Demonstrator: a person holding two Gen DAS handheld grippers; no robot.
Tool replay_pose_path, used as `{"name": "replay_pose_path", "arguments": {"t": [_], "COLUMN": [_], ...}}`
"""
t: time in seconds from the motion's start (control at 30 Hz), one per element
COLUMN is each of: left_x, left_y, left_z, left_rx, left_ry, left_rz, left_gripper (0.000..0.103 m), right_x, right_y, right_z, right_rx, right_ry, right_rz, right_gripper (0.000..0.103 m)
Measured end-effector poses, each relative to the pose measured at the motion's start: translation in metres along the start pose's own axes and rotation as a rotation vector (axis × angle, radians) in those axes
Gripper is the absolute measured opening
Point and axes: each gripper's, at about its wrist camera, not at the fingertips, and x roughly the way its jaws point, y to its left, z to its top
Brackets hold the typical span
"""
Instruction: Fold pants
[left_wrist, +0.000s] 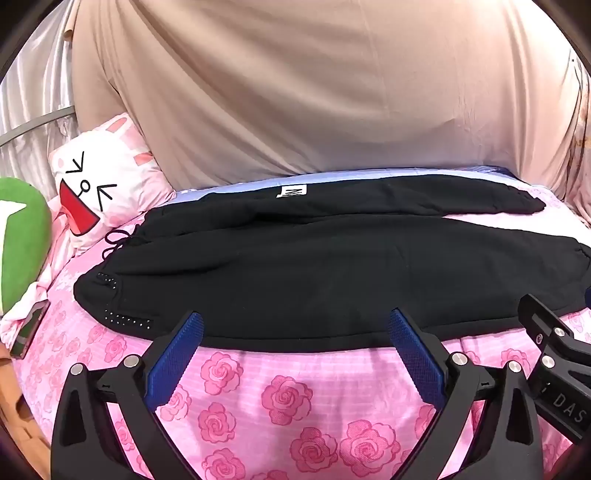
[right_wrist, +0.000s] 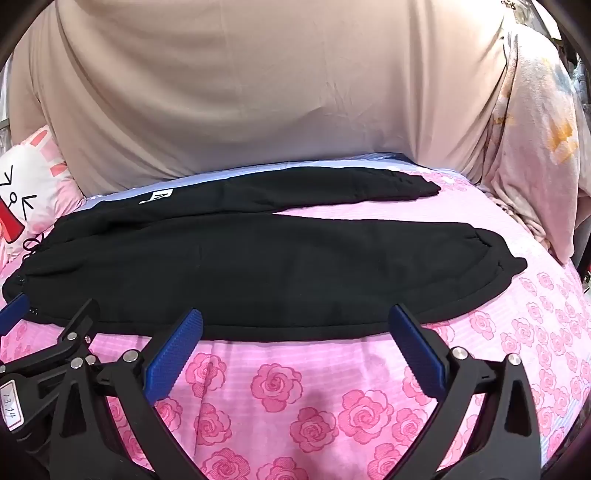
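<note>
**Mia:** Both claws are wide open. The left gripper (left_wrist: 295, 328) holds nothing, and the right gripper (right_wrist: 295, 326) holds nothing too. Their blue tips sit low in each picture, right at the near edge of the black pants (left_wrist: 314, 266).

**Ben:** What could go wrong?

**Mia:** I think a claw could pinch the pink rose sheet (left_wrist: 284, 398) along with the pants, because the edge lies flat on it. Or it could grab only the top layer, and the fold would go crooked.

**Ben:** Where are the pants?

**Mia:** Spread across the middle of both pictures, just past the tips. The waist is at the left, near the bunny pillow (left_wrist: 99, 184). The two leg ends point to the right.
</note>
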Motion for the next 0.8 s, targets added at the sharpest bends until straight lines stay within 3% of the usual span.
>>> {"name": "replay_pose_path", "arguments": {"t": [0.8], "left_x": [0.004], "left_y": [0.005], "left_z": [-0.002], "left_rx": [-0.017], "left_ry": [-0.004], "left_rz": [-0.013], "left_gripper": [0.098], "right_x": [0.007], "right_y": [0.005], "right_z": [-0.001], "right_rx": [-0.018], "right_ry": [0.035], "right_rz": [-0.025], "right_gripper": [0.098]}}
